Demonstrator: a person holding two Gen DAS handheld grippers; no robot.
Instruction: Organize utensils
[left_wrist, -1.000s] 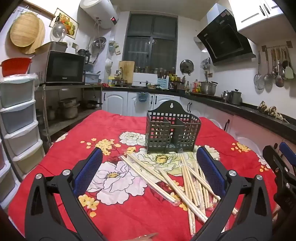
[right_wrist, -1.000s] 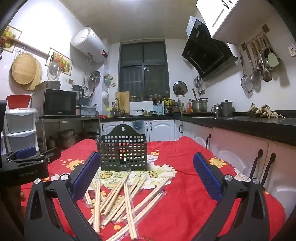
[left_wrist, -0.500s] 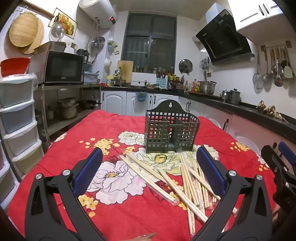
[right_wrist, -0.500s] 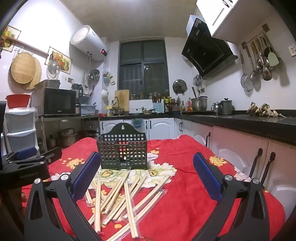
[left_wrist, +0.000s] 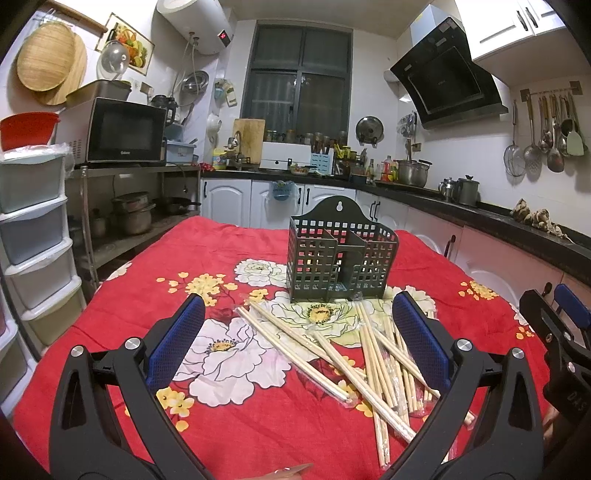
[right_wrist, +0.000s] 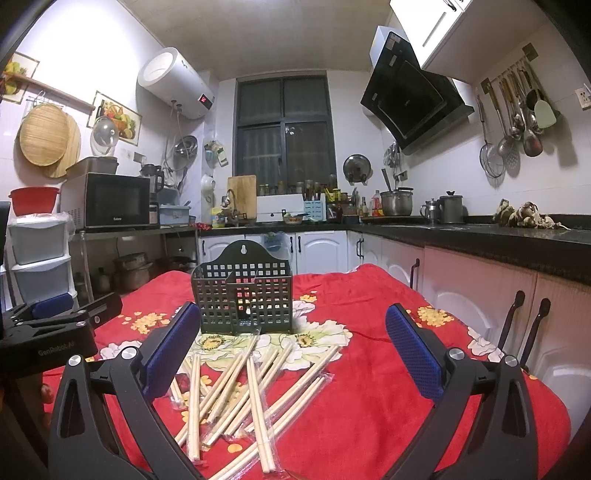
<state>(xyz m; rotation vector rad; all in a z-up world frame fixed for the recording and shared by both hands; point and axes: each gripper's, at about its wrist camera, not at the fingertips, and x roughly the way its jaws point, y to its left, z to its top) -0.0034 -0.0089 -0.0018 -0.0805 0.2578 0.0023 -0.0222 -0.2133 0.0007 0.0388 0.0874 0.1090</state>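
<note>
Wooden chopsticks (left_wrist: 373, 354), some in clear sleeves, lie scattered on red floral tablecloth (left_wrist: 229, 258), just ahead of both grippers & partly between their fingers. Dark green slotted utensil holder (left_wrist: 341, 254) stands upright beyond the pile, straight ahead. Left gripper (left_wrist: 299, 339) spread wide, nothing held. Right gripper (right_wrist: 291, 350) likewise spread wide, empty, hovering over the pile w/ holder directly past it.

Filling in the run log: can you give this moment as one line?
stage: before first pick | left gripper: open, empty | right gripper: open, empty | wrapped wooden chopsticks: scattered on red floral tablecloth | dark green slotted plastic holder: upright, behind them
</note>
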